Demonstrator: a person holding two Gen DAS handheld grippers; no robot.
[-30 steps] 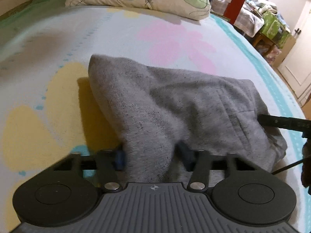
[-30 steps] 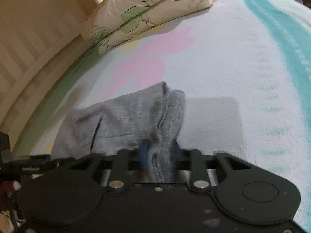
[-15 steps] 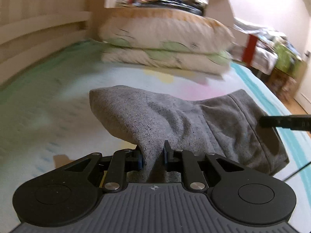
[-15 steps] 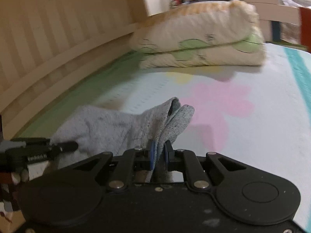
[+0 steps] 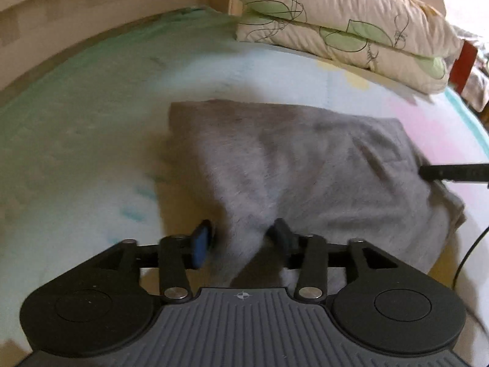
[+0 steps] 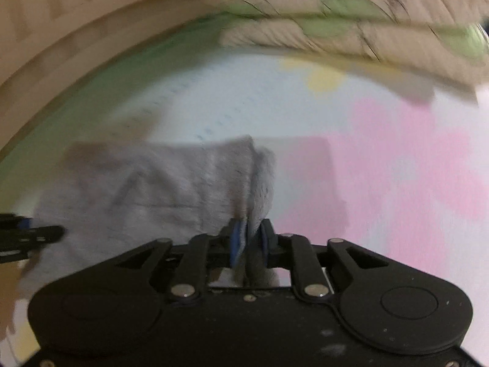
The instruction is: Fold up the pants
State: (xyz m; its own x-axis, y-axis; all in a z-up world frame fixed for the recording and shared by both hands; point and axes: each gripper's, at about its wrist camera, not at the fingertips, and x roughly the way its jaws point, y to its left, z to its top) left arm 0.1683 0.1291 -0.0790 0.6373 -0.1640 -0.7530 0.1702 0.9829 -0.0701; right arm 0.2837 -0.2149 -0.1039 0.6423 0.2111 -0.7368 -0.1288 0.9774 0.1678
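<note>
The grey pants (image 5: 321, 165) lie folded into a thick bundle on the bed. My left gripper (image 5: 241, 238) is open, its blue-padded jaws set wide on either side of the pants' near corner. My right gripper (image 6: 249, 240) is shut on the pants' right edge (image 6: 256, 183), pinching the grey fabric between its blue pads. The right gripper's finger shows at the right in the left wrist view (image 5: 452, 172), and the left gripper shows at the left edge of the right wrist view (image 6: 27, 237). Both views are blurred.
The bed sheet (image 5: 91, 128) is pale with green, yellow and pink patches. Two stacked leaf-print pillows (image 5: 351, 27) lie at the head of the bed. A wooden bed frame (image 5: 76, 21) curves along the left. A black cable (image 5: 467, 253) hangs at right.
My left gripper's jaws have opened and let go of the pants' corner. Both grippers have lowered and moved toward the pillows with the bundle. My right gripper stays shut on the fabric.
</note>
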